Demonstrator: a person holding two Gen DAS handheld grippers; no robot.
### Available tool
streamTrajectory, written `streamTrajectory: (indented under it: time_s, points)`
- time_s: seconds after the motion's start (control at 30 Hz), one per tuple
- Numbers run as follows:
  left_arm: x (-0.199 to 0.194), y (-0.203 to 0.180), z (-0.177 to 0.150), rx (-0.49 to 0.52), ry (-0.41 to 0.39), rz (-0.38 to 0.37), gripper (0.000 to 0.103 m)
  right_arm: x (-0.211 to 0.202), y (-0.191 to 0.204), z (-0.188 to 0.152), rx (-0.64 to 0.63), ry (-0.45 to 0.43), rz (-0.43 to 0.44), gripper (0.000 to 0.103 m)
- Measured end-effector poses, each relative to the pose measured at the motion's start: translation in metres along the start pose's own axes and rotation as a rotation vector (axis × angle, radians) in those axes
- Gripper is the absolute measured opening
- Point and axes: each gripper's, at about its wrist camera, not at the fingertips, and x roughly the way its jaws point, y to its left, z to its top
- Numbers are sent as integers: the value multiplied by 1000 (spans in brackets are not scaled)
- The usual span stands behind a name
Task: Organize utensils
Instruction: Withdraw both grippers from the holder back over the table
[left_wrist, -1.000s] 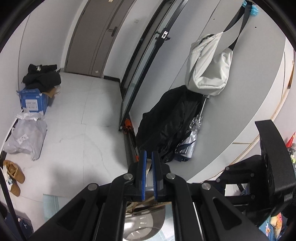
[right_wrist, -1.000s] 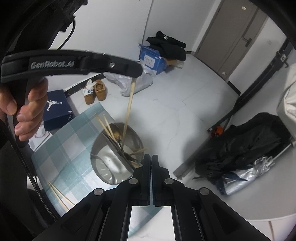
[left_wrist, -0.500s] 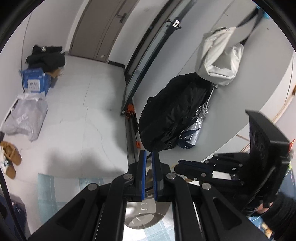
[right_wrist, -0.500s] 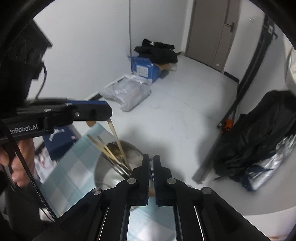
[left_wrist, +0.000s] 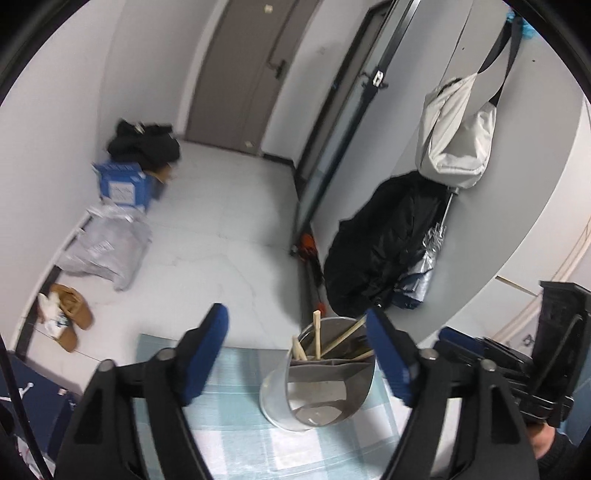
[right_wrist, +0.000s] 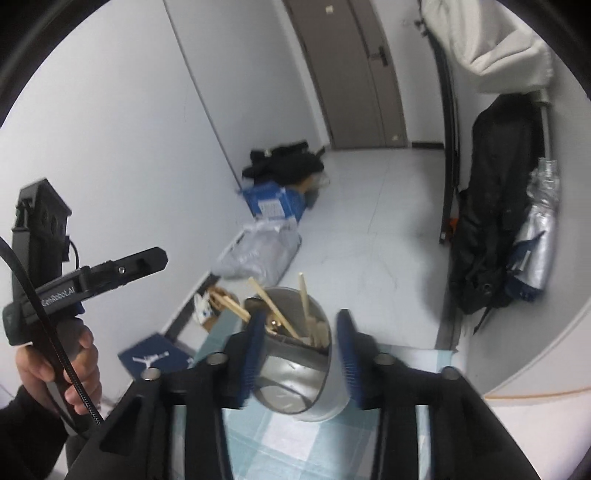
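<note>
Standing on the checked pale-blue and white tablecloth (left_wrist: 243, 435), a shiny steel utensil holder (left_wrist: 325, 380) with a curved, cut-away front shows a dull inner divider and a mirror-like wall. Several wooden chopsticks (left_wrist: 317, 334), slim and pale, lean out of its top at different angles; what else lies among them is hard to make out in the blur.

The left gripper (left_wrist: 297, 354) has its jaws spreading wide, blue ribbed pads far apart; the holder sits ahead in the gap, nearer the right pad, and nothing is pressed between them. The right gripper (right_wrist: 299, 350) also has its jaws opening, at a middling width, with the holder's rounded body just ahead between the blue pads, which do not appear to squeeze it.

A hand (right_wrist: 59, 373) in a dark sleeve grips the left tool's black handle.

On the glossy white floor lie a blue cardboard box (left_wrist: 123, 184), a crumpled grey plastic bag (left_wrist: 107, 247) and tan slippers (left_wrist: 70, 317).
</note>
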Motion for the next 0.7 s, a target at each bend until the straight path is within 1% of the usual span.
streamTrajectory:
  time_s: [0.1, 0.17, 0.23, 0.27, 0.33, 0.43, 0.57, 0.7]
  points:
    - [-17, -7, -8, 9, -36, 43, 86, -21, 10, -11, -10, -43, 7, 52]
    - [-27, -10, -13, 8, -54, 86, 90, -34, 19, -21, -3, -79, 43, 64]
    - [-38, -11, -22, 4, -77, 124, 96, -47, 26, -30, 5, -119, 71, 73]
    - [-39, -10, -23, 2, -85, 135, 99, -54, 30, -35, 9, -141, 85, 74]
    - [-47, -9, -30, 1, -108, 163, 101, -64, 37, -45, 10, -169, 108, 75]
    - [-55, -7, -42, 2, -124, 203, 102, -77, 46, -65, 12, -191, 102, 78]
    - [-61, -7, -58, 17, -130, 233, 102, -83, 50, -90, 26, -181, 90, 79]
    - [-69, -6, -79, 19, -137, 238, 102, -84, 48, -110, 44, -178, 58, 82]
